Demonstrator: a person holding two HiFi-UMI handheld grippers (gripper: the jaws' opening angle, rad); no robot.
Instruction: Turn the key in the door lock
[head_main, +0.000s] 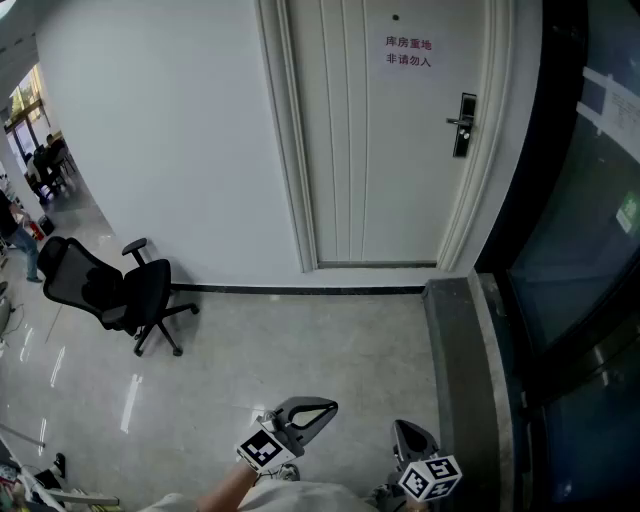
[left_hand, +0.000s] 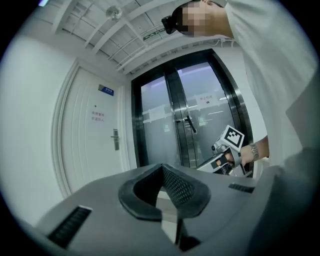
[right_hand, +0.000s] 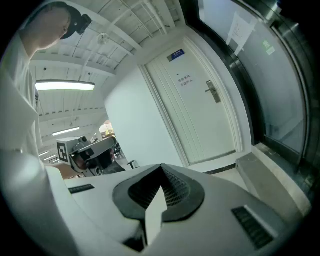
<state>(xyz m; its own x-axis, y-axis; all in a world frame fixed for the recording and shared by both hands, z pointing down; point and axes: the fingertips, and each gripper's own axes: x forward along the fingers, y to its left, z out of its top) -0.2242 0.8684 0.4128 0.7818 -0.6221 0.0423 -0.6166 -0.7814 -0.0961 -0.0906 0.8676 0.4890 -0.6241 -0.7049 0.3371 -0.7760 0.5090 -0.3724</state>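
1. The white door (head_main: 400, 150) is closed. The door lock (head_main: 463, 124) is a dark plate with a handle at the door's right edge, well apart from both grippers. At this size I cannot tell if a key is in it.
2. The left gripper (head_main: 312, 412) and the right gripper (head_main: 415, 442) hang low over the near edge of the floor (head_main: 300, 340), close to the person's body. Both pairs of jaws are pressed together and pinch nothing.
3. I judge this as a resting carry. The walk to the door is not yet made, so there is no reason to spread the jaws.
4. The right gripper is on the lock's side, so it seems the likelier one to take the key.
5. The floor is grey, polished and reflects light. A black office chair (head_main: 110, 290) stands near its left edge, before a plain white wall. Dark glass doors (head_main: 580, 250) close the right side.
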